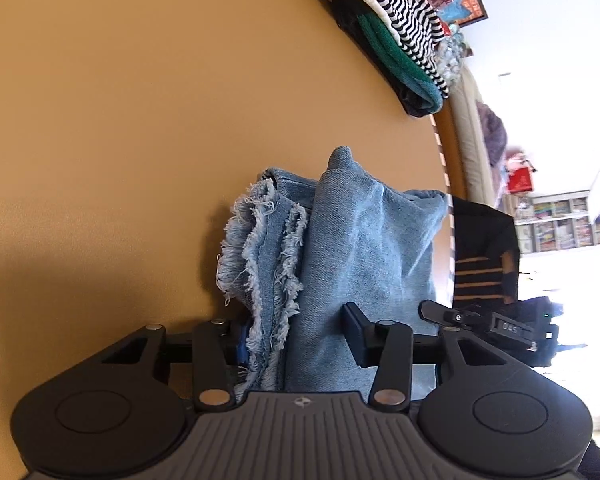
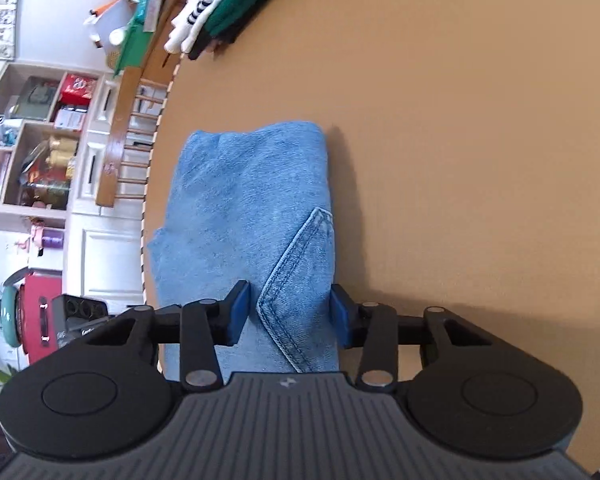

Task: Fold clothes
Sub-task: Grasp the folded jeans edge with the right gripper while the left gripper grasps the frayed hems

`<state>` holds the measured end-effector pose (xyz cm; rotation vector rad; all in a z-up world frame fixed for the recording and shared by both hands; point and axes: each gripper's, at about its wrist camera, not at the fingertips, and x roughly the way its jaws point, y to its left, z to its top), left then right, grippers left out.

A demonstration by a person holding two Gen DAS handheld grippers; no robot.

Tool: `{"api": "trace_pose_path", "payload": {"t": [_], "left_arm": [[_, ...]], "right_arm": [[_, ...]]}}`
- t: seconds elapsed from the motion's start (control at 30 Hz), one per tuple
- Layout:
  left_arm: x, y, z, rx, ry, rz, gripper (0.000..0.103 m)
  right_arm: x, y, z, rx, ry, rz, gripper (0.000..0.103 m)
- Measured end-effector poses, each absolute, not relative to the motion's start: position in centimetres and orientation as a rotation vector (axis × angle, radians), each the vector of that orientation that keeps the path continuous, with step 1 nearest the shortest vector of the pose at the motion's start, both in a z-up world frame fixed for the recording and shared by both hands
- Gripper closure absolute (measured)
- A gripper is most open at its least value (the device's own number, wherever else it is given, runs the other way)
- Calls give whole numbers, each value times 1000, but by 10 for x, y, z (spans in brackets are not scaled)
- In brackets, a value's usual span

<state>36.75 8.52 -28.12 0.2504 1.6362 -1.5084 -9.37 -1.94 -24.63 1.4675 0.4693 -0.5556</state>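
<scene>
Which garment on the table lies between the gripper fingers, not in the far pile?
The light blue denim garment with frayed hems. The striped and green clothes lie stacked at the table's far edge.

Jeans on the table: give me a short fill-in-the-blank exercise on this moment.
1. The folded jeans lie on a ____ table.
2. In the left wrist view, the hems of the jeans are ____.
3. The right gripper has its jaws on either side of a stitched ____.
4. The pile of clothes includes a black-and-white ____ garment.

Missing words: tan; frayed; pocket; striped
</scene>
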Motion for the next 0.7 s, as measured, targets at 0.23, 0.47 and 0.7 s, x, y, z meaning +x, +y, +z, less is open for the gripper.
{"api": "trace_pose_path", "payload": {"t": [0.23, 0.47, 0.7], "left_arm": [[345, 83, -255, 362, 1508, -1461, 66], [342, 85, -239, 382, 1483, -1454, 72], [335, 68, -208, 393, 1425, -1487, 83]], "right_arm": [[-88, -19, -237, 1422, 532, -556, 69], [-87, -20, -220, 1371, 563, -562, 72], [-94, -31, -195, 1327, 559, -574, 73]]}}
